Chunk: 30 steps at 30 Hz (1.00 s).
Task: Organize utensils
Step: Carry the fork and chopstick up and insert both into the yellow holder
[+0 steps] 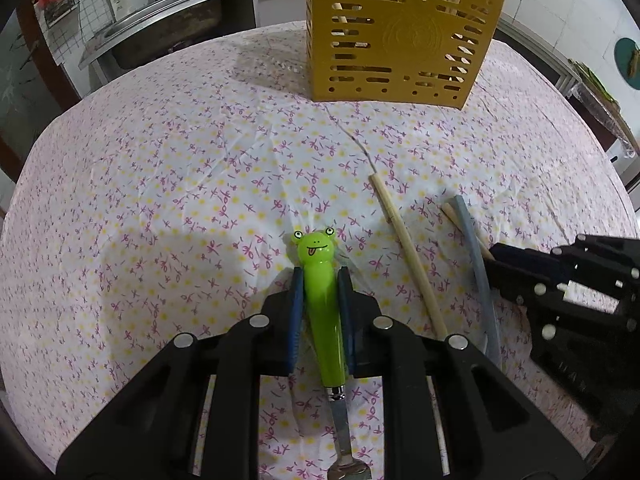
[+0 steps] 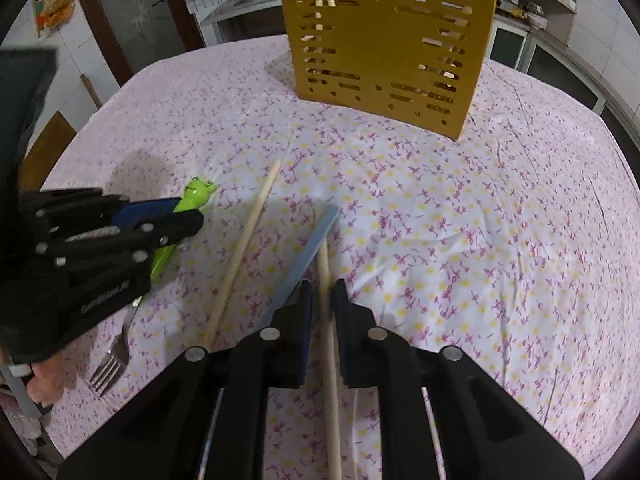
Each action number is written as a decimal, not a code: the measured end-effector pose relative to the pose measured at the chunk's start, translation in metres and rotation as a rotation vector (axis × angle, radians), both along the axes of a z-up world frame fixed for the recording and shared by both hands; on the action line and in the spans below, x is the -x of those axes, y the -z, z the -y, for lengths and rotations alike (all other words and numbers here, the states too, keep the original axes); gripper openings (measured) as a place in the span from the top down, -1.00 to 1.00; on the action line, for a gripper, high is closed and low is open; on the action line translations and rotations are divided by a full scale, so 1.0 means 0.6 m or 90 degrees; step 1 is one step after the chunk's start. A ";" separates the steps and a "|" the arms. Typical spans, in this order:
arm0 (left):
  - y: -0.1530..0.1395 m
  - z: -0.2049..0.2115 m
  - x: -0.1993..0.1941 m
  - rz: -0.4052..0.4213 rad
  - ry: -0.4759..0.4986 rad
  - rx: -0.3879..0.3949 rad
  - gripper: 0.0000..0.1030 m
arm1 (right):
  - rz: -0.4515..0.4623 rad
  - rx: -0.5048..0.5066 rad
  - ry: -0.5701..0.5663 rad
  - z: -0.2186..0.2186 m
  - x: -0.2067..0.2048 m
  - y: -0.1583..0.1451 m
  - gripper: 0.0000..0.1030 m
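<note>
Chopstick (image 2: pixel 244 240) & blue stick (image 2: pixel 306 258) btwn tongs; left tongs (image 1: pixel 322 280) clenched on frog fork (image 1: pixel 320 276); right tongs (image 2: pixel 323 300) round chopstick, grip unclear.

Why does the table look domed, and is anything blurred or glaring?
Left wrist view: fisheye bows the tablecloth; frog-handled fork sharp, with glare streaks on its handle. Right wrist view: same bowing; chopstick between the fingers is soft; yellow holder sharp.

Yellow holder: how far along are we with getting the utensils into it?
Partly done. The yellow holder already has wooden sticks standing in it. In hand: the left gripper is closed on the frog-handled fork, and the right gripper straddles a chopstick, not visibly clamped. Left on the cloth: the other chopstick and the blue utensil.
</note>
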State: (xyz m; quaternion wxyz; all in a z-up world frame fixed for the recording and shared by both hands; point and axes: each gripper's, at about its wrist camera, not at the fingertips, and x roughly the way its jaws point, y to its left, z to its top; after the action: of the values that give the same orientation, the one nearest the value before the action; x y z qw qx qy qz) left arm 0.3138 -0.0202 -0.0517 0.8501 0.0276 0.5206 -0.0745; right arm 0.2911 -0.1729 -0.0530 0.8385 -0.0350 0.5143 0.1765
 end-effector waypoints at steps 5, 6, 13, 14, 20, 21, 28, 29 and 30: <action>-0.003 0.000 0.000 0.001 -0.004 0.020 0.70 | 0.014 -0.001 0.015 0.021 0.007 -0.021 0.88; -0.007 -0.005 0.000 0.005 -0.005 0.028 0.70 | 0.020 -0.005 0.026 0.029 0.008 -0.027 0.88; -0.051 -0.025 0.011 0.048 -0.015 0.077 0.71 | 0.097 -0.052 0.111 0.096 0.015 -0.078 0.88; -0.060 -0.026 0.012 0.057 -0.014 0.081 0.71 | 0.112 -0.069 0.114 0.105 0.016 -0.087 0.88; -0.122 -0.034 0.029 0.153 -0.017 0.096 0.72 | 0.219 -0.111 0.142 0.118 0.034 -0.131 0.88; -0.130 -0.035 0.031 0.164 -0.018 0.100 0.72 | 0.236 -0.115 0.146 0.117 0.035 -0.137 0.88; -0.196 -0.037 0.043 0.274 -0.012 0.121 0.72 | 0.371 -0.159 0.170 0.127 0.055 -0.189 0.88; -0.203 -0.035 0.045 0.289 -0.010 0.123 0.72 | 0.392 -0.164 0.171 0.129 0.058 -0.200 0.88; -0.213 -0.034 0.045 0.306 -0.010 0.125 0.72 | 0.411 -0.169 0.173 0.130 0.060 -0.209 0.88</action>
State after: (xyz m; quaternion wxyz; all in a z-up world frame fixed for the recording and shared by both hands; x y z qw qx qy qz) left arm 0.2869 0.0000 0.0762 0.9486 -0.0421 0.2940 -0.1095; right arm 0.2553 -0.2508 0.0722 0.9704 0.0888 0.1963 0.1089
